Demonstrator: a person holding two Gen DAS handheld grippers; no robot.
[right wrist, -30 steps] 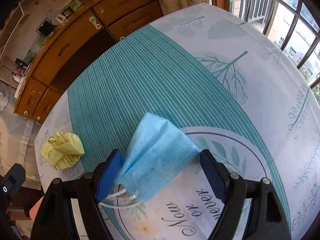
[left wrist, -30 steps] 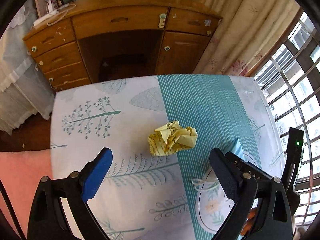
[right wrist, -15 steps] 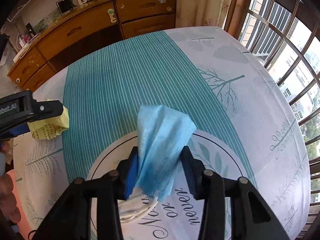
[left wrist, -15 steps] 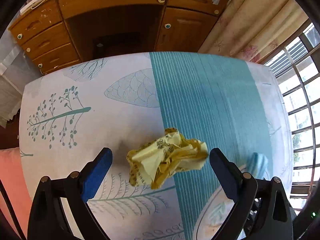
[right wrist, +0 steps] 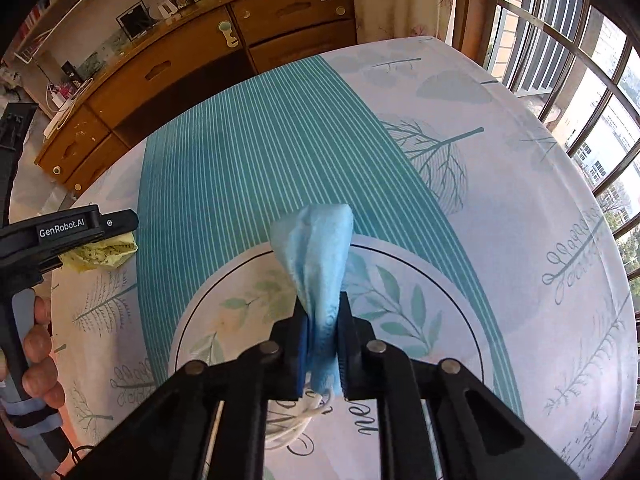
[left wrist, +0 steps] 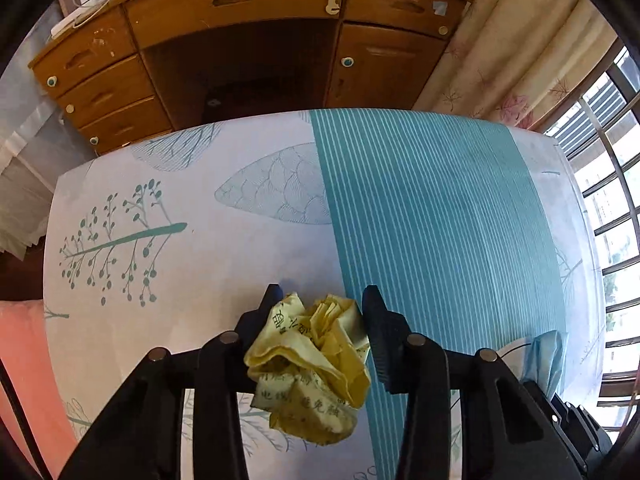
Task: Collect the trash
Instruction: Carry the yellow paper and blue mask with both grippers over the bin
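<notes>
Pads of the left tool (left wrist: 320,300) are closing on a crumpled yellow paper wad (left wrist: 310,364), which sits between the two black fingers (left wrist: 380,332) and touches both, bulging out below them toward the camera. Printed characters show on the wad's creases. Under this tool lies a white bed sheet (left wrist: 192,264) patterned with leaves and twigs, and just to its right a teal band with thin white stripes (left wrist: 432,216) runs away from it. Beyond the far edge of the sheet stands a wooden desk (left wrist: 240,0) with drawers and pale round knobs. The right tool (right wrist: 323,320) is closing too, its pads already pinched narrow on a light blue face mask (right wrist: 316,256); the mask's bunched body rises past the fingertips, and its white ear loops (right wrist: 296,420) hang below them. Beneath that tool is a round printed emblem (right wrist: 400,308) with leaves and script. Far to its left, the left tool (right wrist: 72,232) shows with the yellow wad (right wrist: 104,254) in it, and a person's hand (right wrist: 40,352) grips its handle. Barred windows (right wrist: 580,80) stand to the right.
</notes>
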